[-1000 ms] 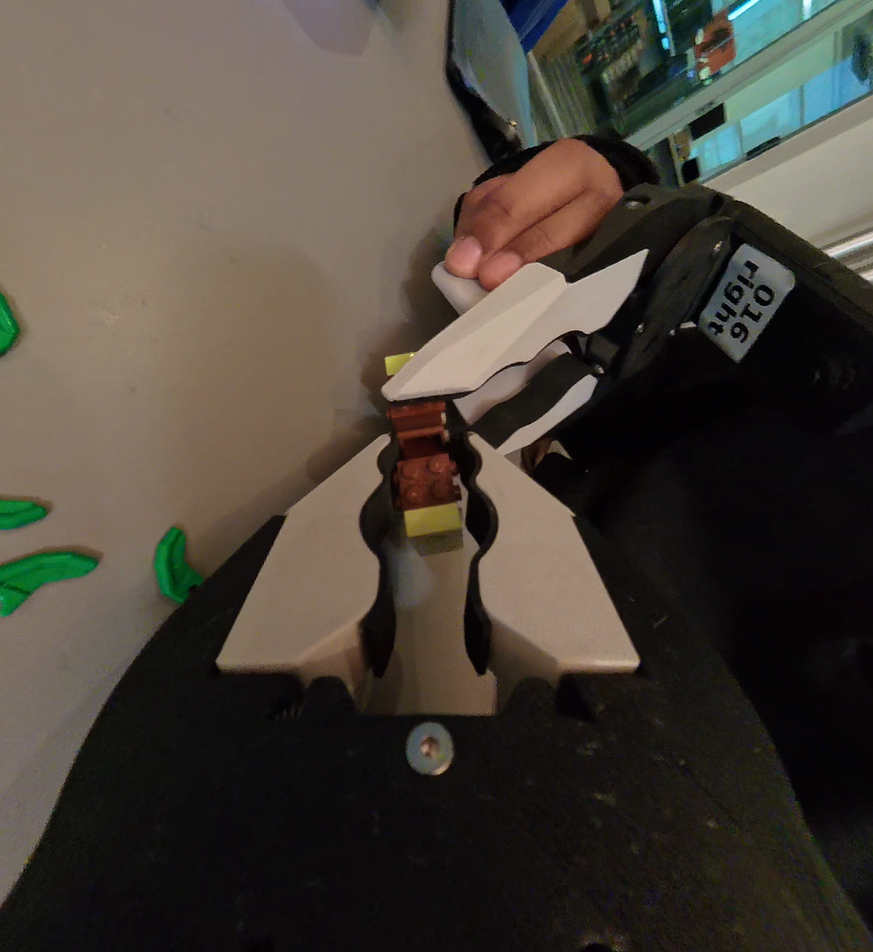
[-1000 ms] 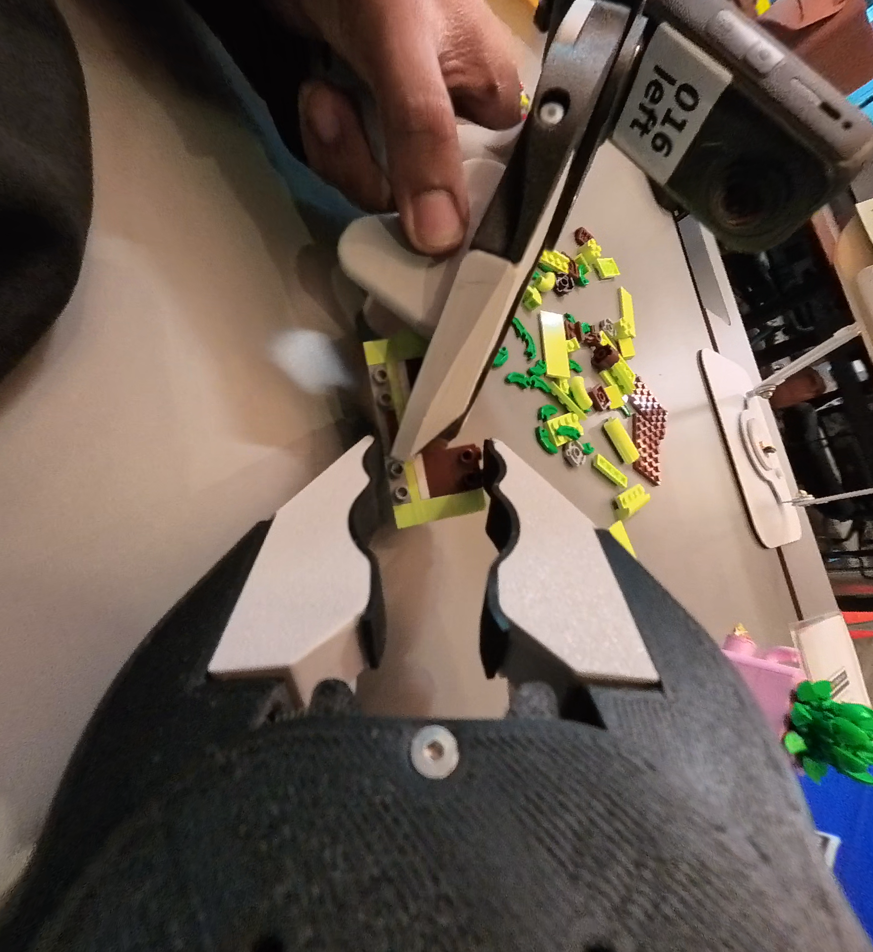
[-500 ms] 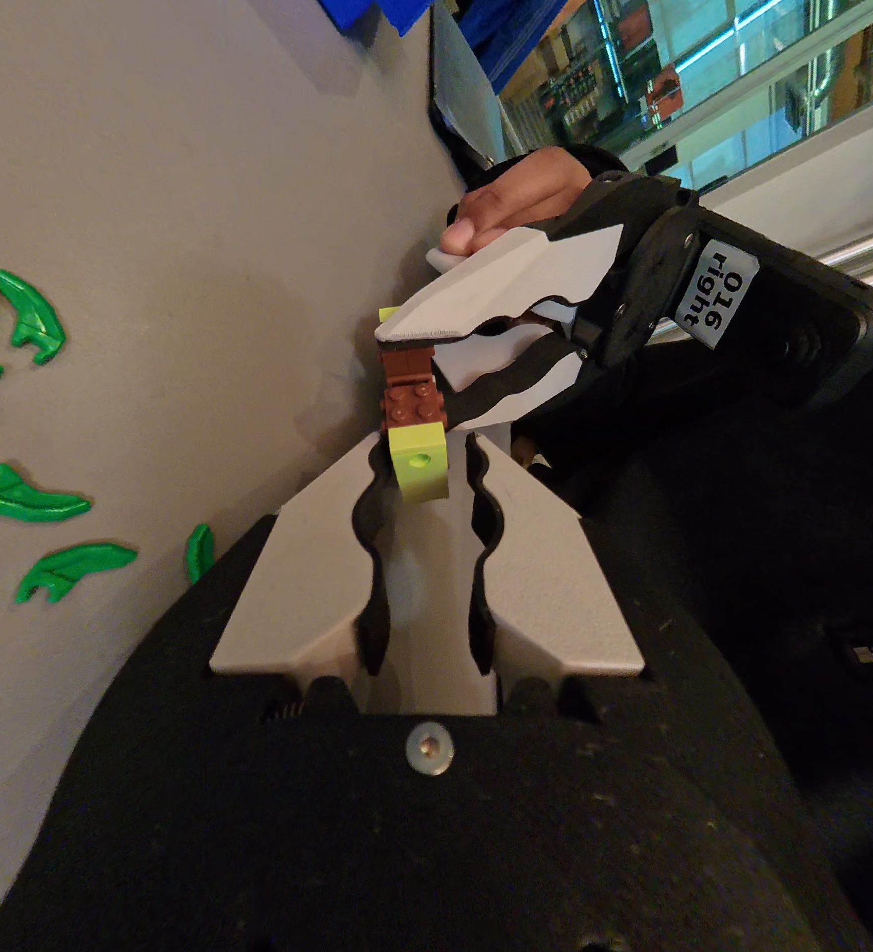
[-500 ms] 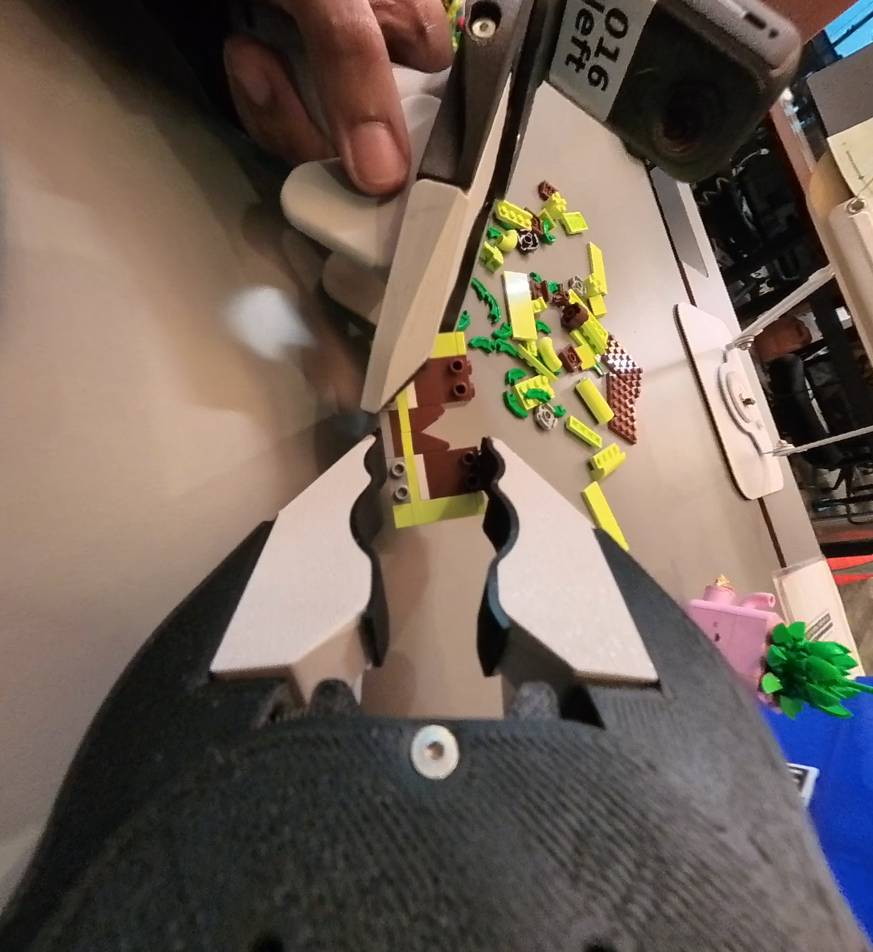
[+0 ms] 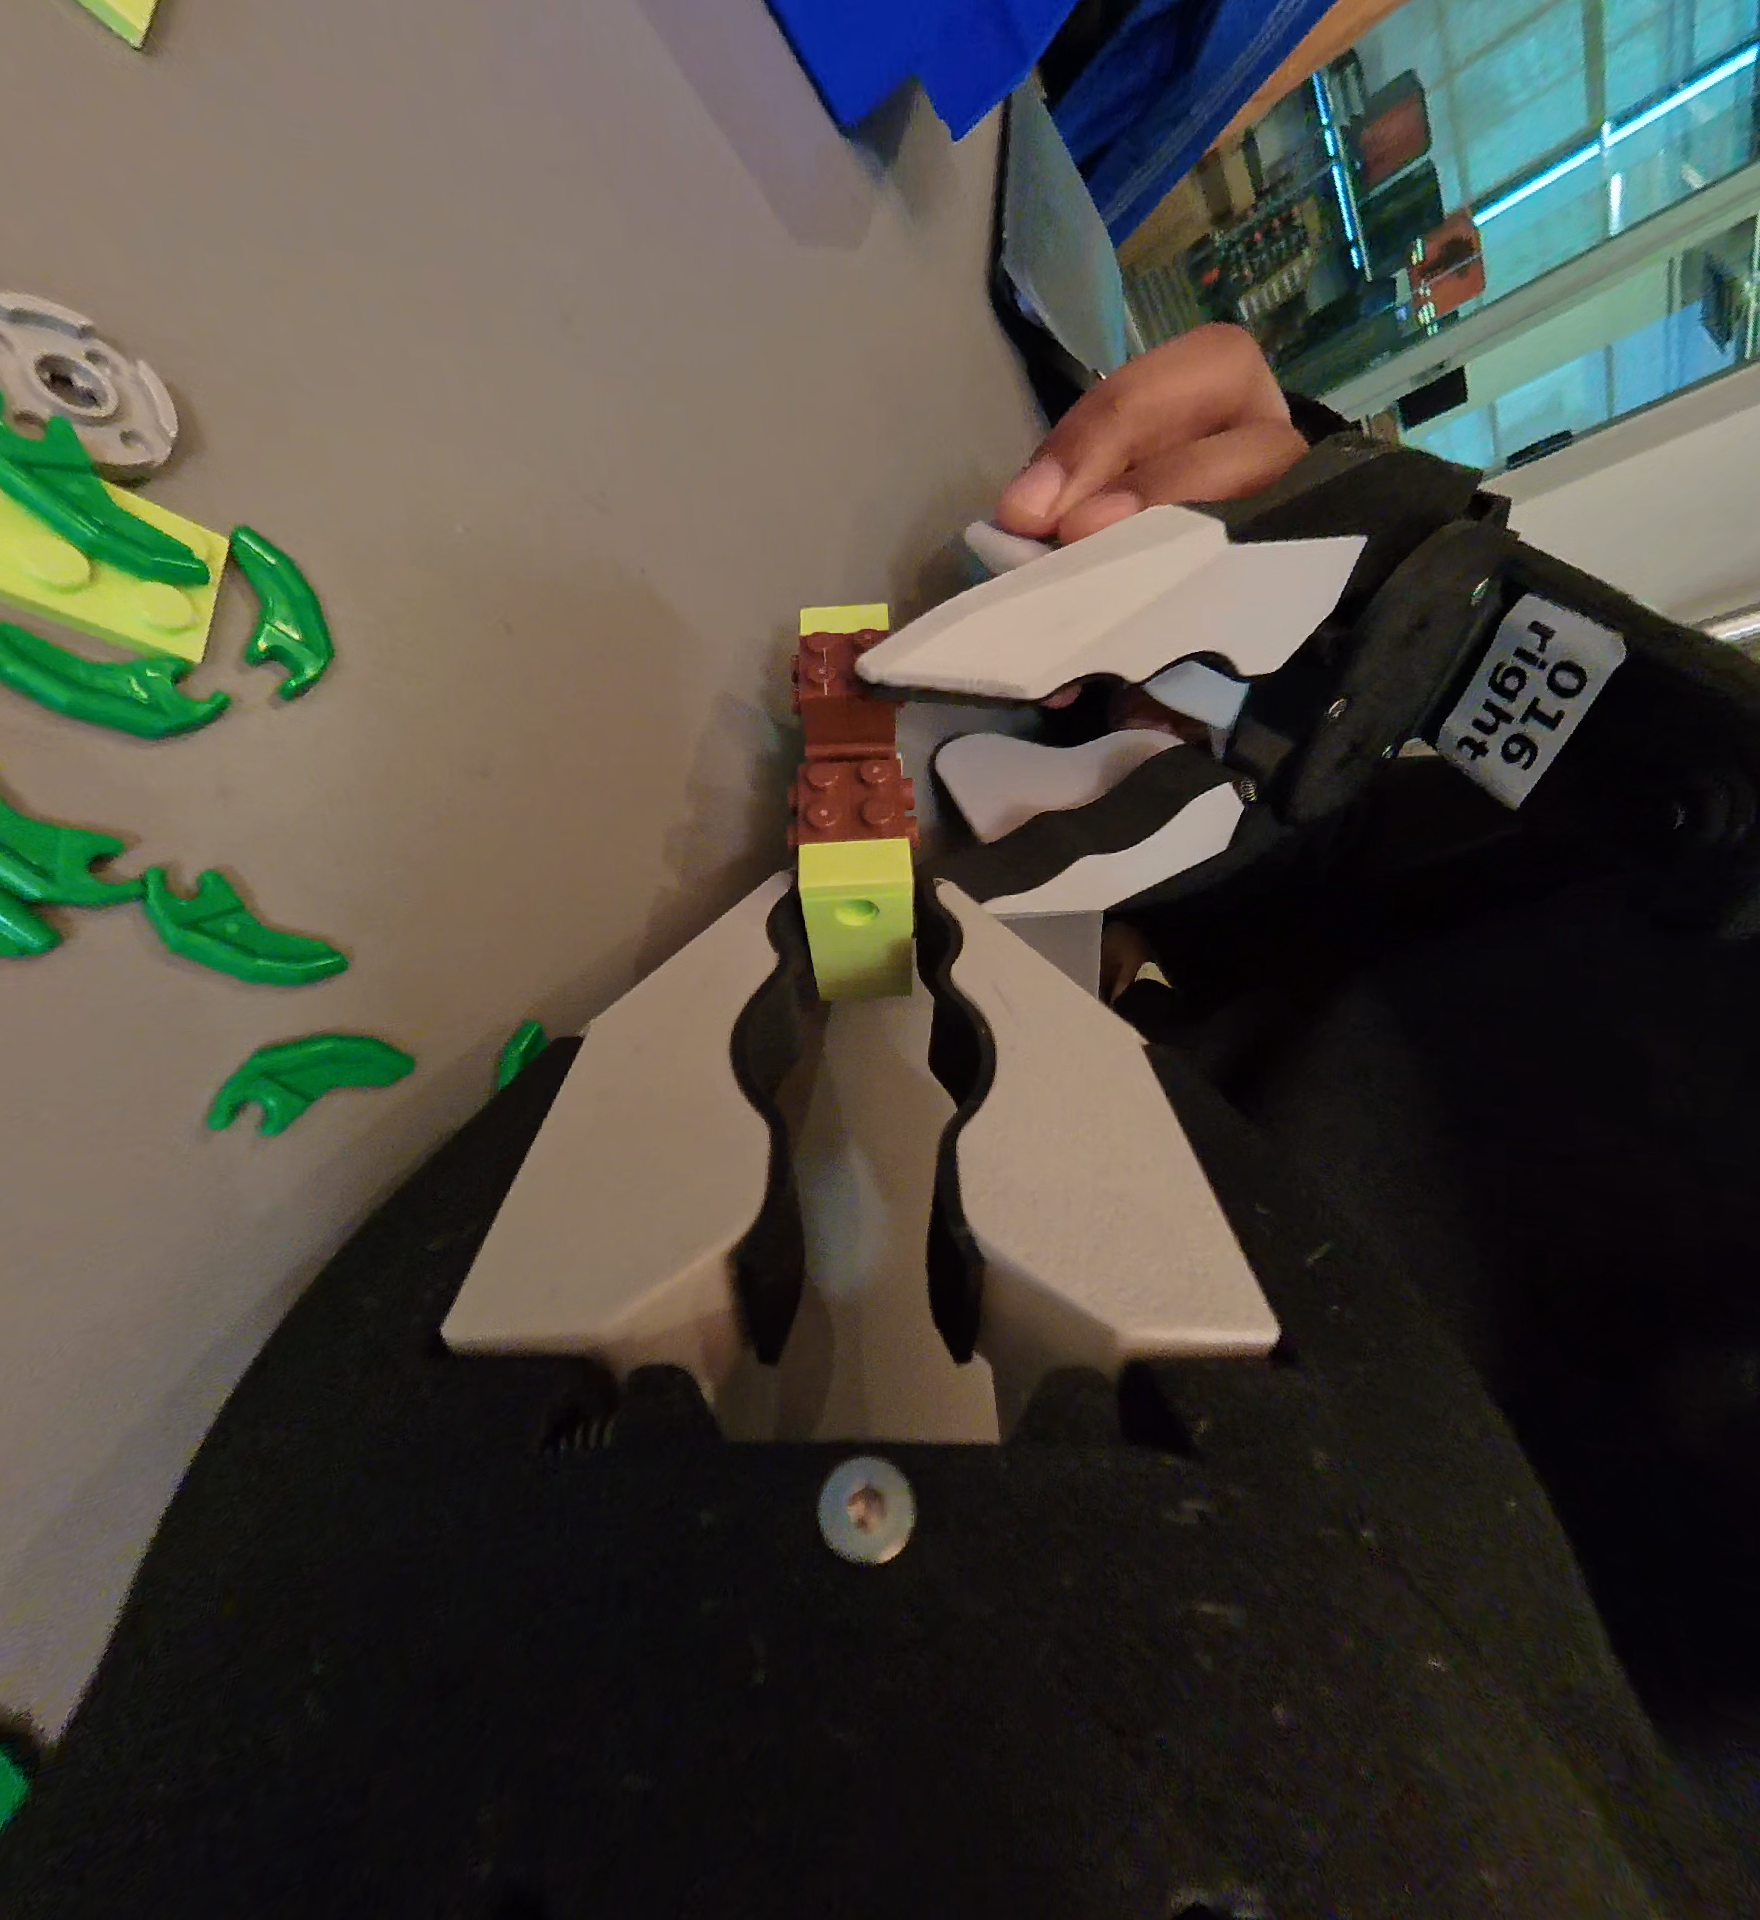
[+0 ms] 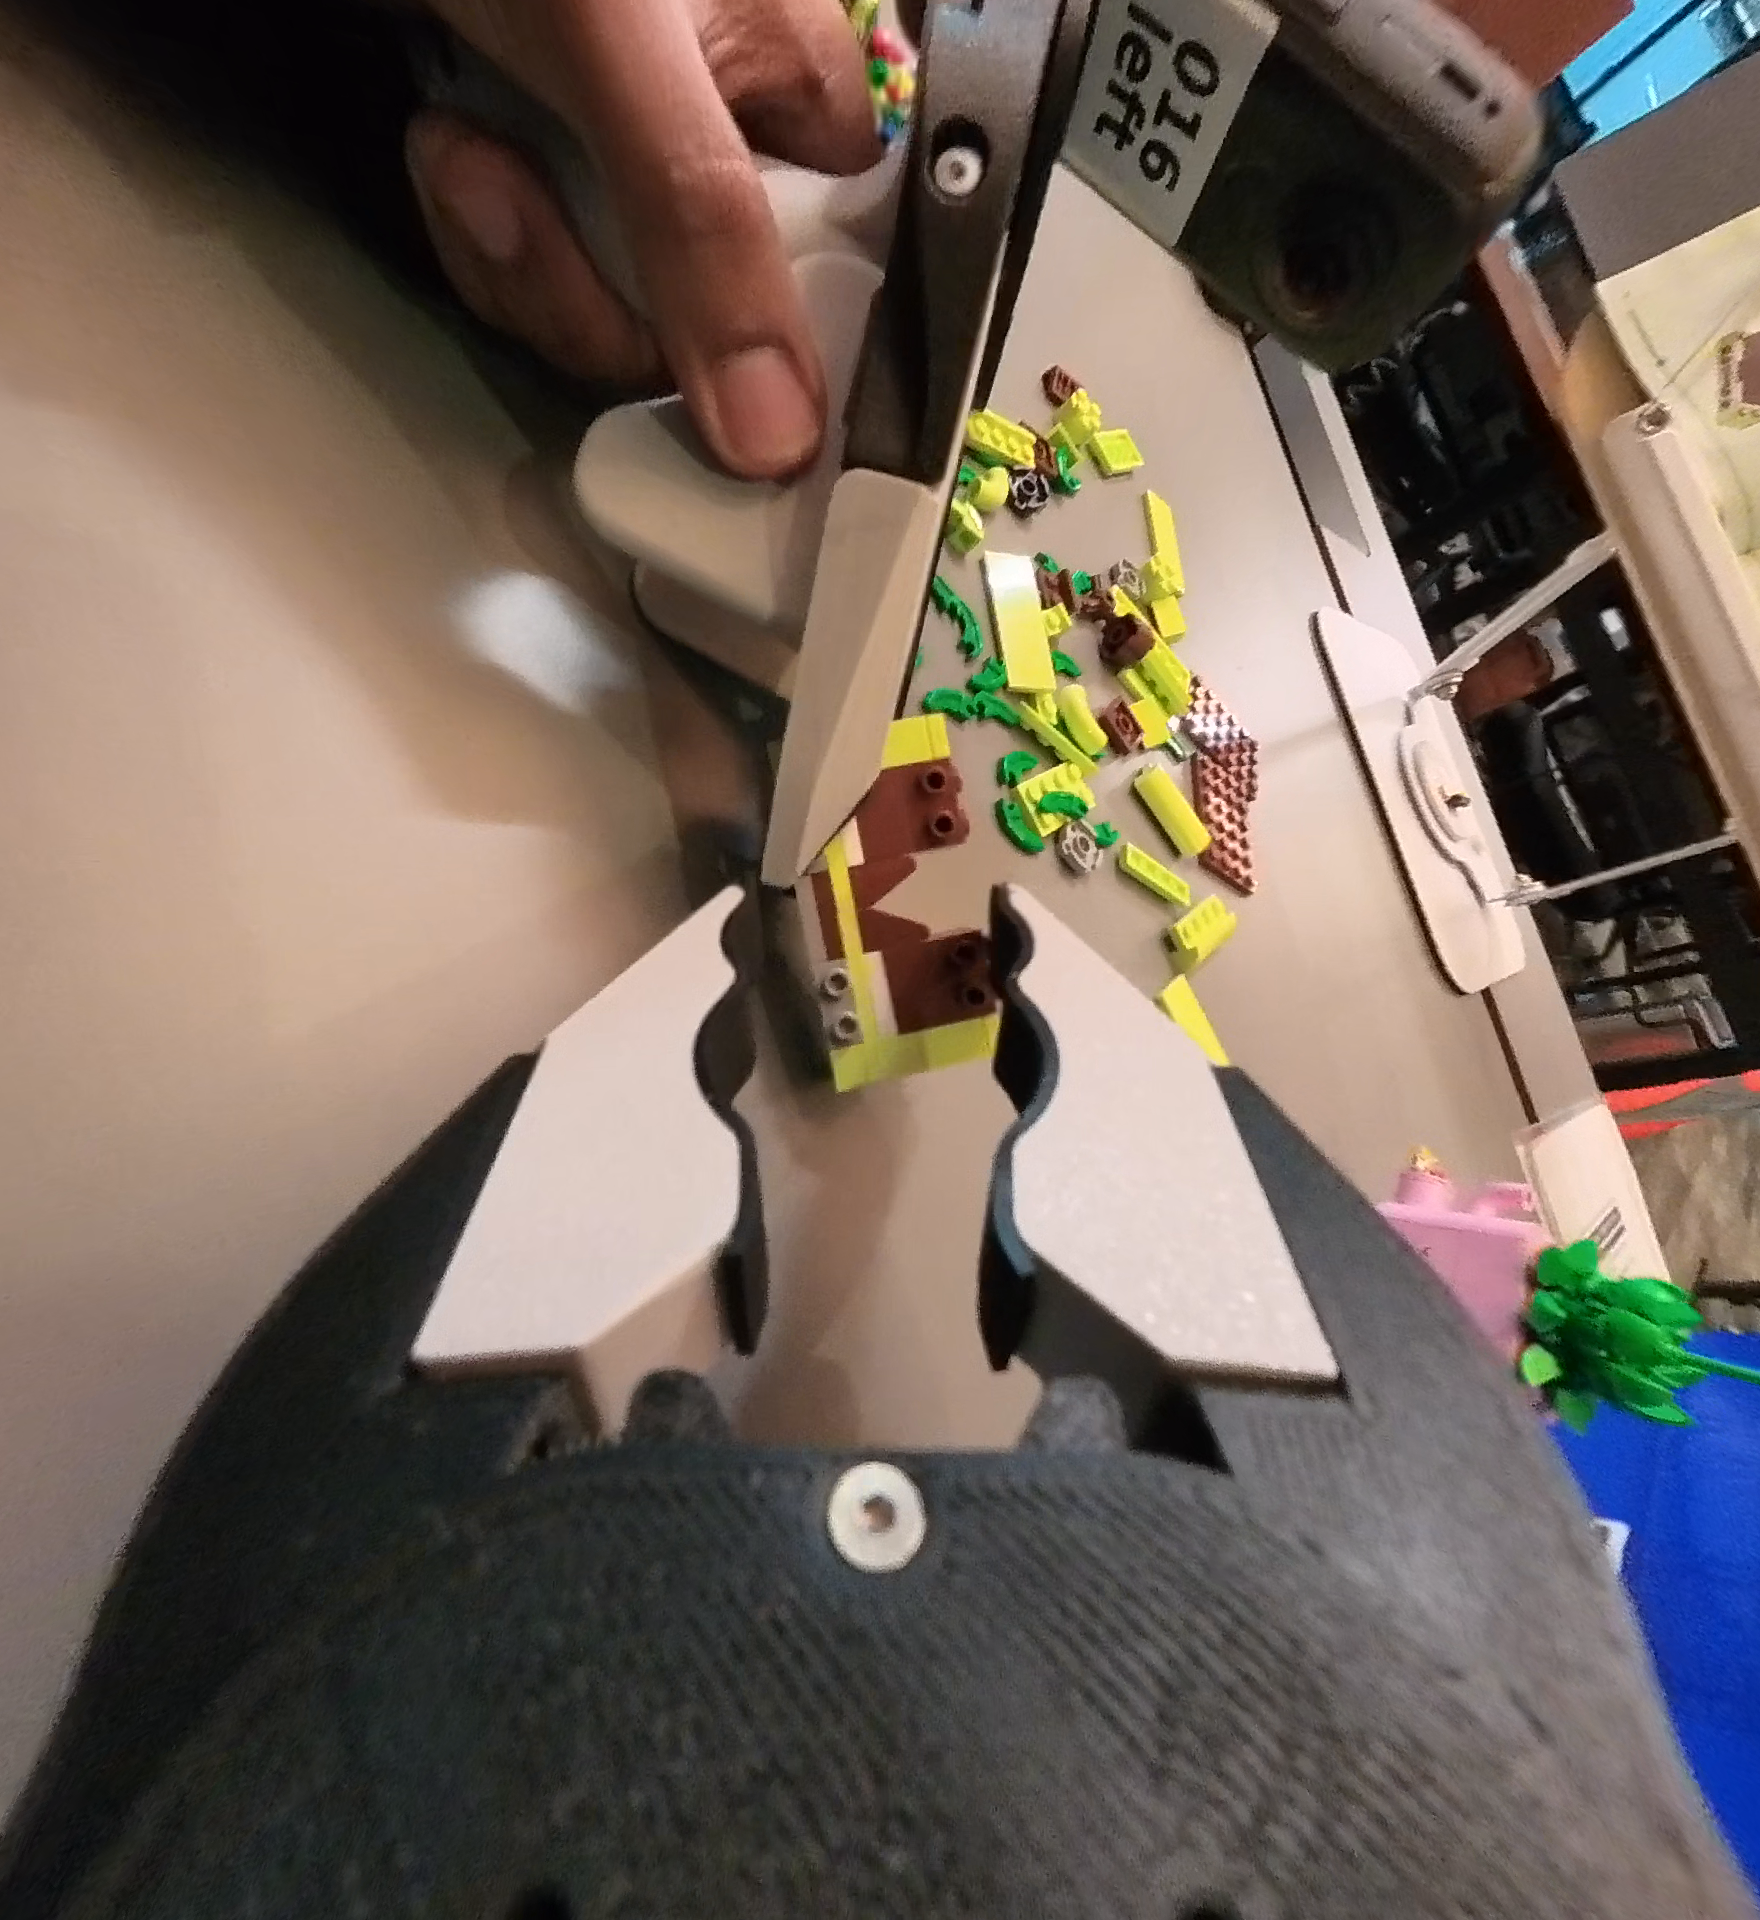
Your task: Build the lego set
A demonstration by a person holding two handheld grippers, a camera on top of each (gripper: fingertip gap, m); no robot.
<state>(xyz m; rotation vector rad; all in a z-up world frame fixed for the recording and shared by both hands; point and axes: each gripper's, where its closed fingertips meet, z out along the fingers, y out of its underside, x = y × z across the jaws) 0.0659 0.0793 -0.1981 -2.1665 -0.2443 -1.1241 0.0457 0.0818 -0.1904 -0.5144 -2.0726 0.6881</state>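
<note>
Both tools pinch one small brown-and-lime brick assembly (image 5: 852, 821) above the grey counter (image 5: 502, 436): left tool (image 5: 855, 935) on the lime end, right tool (image 6: 871, 914) across its middle. Light, rigid, likely to snap apart; hold the blocky ends.

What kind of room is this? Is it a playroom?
Probably a lab or workshop, not a playroom. Loose lego pieces lie on a plain grey table, big windows look onto shelves of equipment, and a camera rides on the left gripper.
</note>
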